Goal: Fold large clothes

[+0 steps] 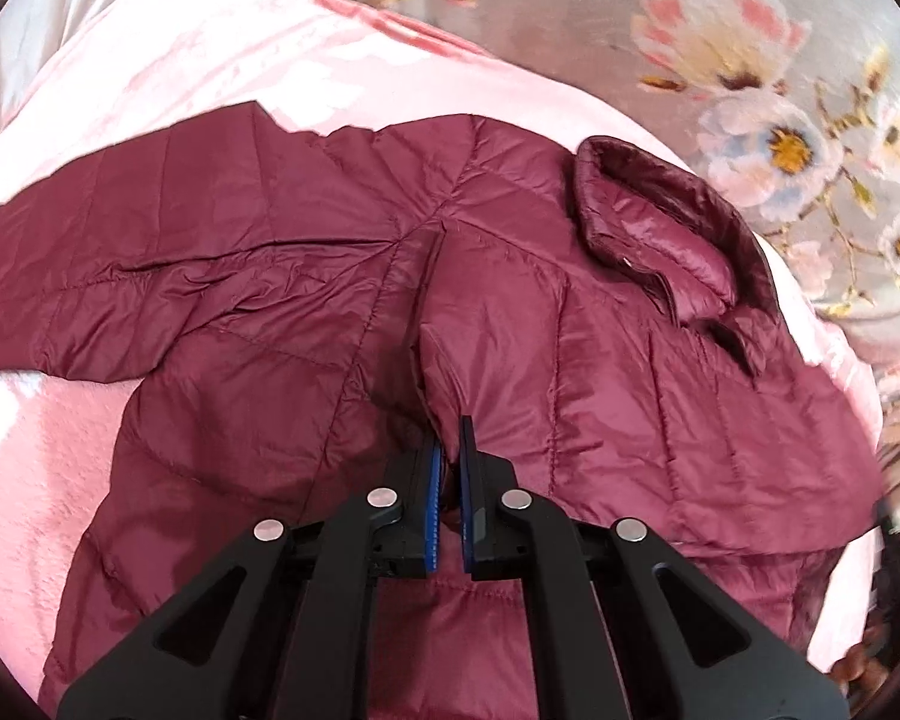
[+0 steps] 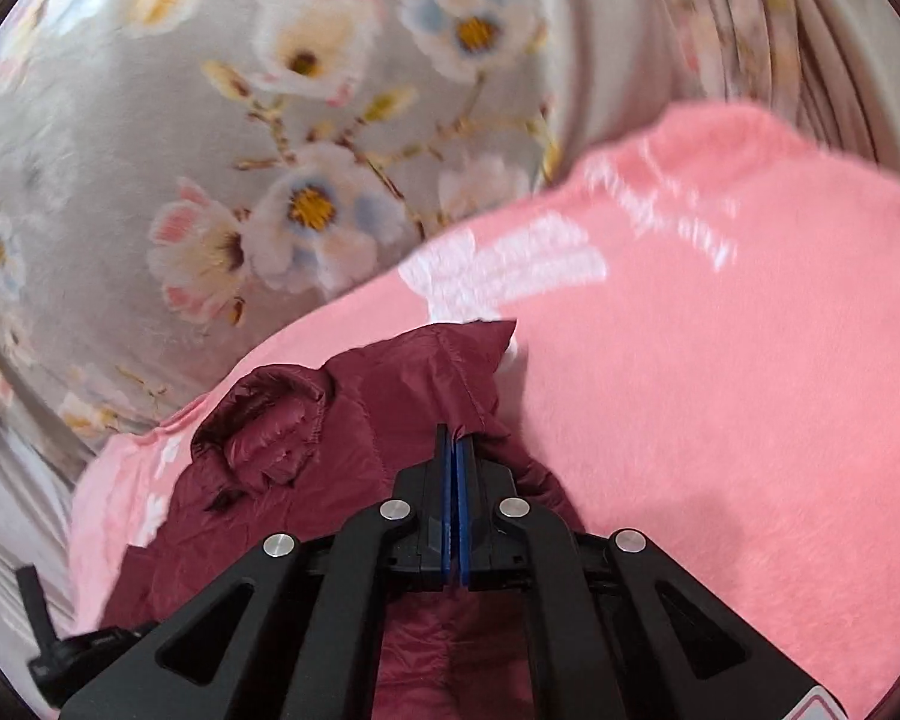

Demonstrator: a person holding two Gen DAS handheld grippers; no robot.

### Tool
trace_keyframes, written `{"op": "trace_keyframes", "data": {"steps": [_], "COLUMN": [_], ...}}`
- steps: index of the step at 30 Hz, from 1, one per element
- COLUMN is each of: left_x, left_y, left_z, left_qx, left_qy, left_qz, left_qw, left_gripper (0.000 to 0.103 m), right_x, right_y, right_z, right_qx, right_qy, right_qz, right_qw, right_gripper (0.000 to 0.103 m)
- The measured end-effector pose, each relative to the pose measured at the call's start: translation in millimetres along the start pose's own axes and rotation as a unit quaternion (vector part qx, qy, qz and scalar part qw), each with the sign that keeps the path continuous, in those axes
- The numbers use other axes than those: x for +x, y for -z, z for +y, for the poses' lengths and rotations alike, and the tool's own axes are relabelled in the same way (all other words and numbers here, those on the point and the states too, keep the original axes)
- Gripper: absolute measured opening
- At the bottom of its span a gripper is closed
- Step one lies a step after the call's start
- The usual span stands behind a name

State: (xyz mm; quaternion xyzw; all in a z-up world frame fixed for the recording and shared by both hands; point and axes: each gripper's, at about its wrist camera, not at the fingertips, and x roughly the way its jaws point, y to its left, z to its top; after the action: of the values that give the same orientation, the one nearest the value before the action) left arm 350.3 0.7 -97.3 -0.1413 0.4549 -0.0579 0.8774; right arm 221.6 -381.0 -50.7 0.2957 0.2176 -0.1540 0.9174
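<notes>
A maroon quilted jacket (image 1: 306, 276) lies spread on a pink fleece blanket (image 1: 168, 54), its sleeve stretched to the left and its collar (image 1: 660, 222) at the upper right. My left gripper (image 1: 450, 438) is shut on a pinched ridge of the jacket's body fabric. In the right wrist view the same jacket (image 2: 354, 420) shows with its collar (image 2: 270, 420) at the left. My right gripper (image 2: 453, 438) is shut on a fold of the jacket near its top edge, which is lifted a little off the blanket (image 2: 720, 360).
Grey bedding printed with large flowers (image 2: 270, 150) lies beyond the blanket (image 1: 750, 90). Pleated pale fabric (image 2: 810, 30) hangs at the upper right of the right wrist view. A black object (image 2: 42, 630) shows at that view's lower left edge.
</notes>
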Motion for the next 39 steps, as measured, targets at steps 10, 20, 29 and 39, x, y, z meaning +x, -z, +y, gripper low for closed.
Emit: {"op": "trace_keyframes", "data": {"steps": [10, 20, 29, 39], "left_x": [18, -35, -29, 25], "left_y": [21, 29, 1, 34], "left_z": [-1, 1, -49, -43], "left_qx": [0.048, 0.061, 0.076, 0.097], "left_qy": [-0.028, -0.019, -0.01, -0.041], "left_qz": [-0.003, -0.058, -0.063, -0.033], "left_qw": [0.9984, 0.9963, 0.9951, 0.9939], "left_gripper": [0.004, 0.023, 0.037, 0.037], "right_x": [52, -18, 38, 71], "right_y": [35, 41, 84, 120], "right_z": [-31, 20, 144, 131], "right_qx": [-0.013, -0.085, -0.206, -0.186], "right_qy": [0.103, 0.094, -0.031, -0.023], "right_qz": [0.127, 0.057, 0.157, 0.204], "right_qw": [0.986, 0.99, 0.965, 0.961], "right_gripper": [0.0, 0.011, 0.011, 0.003]}}
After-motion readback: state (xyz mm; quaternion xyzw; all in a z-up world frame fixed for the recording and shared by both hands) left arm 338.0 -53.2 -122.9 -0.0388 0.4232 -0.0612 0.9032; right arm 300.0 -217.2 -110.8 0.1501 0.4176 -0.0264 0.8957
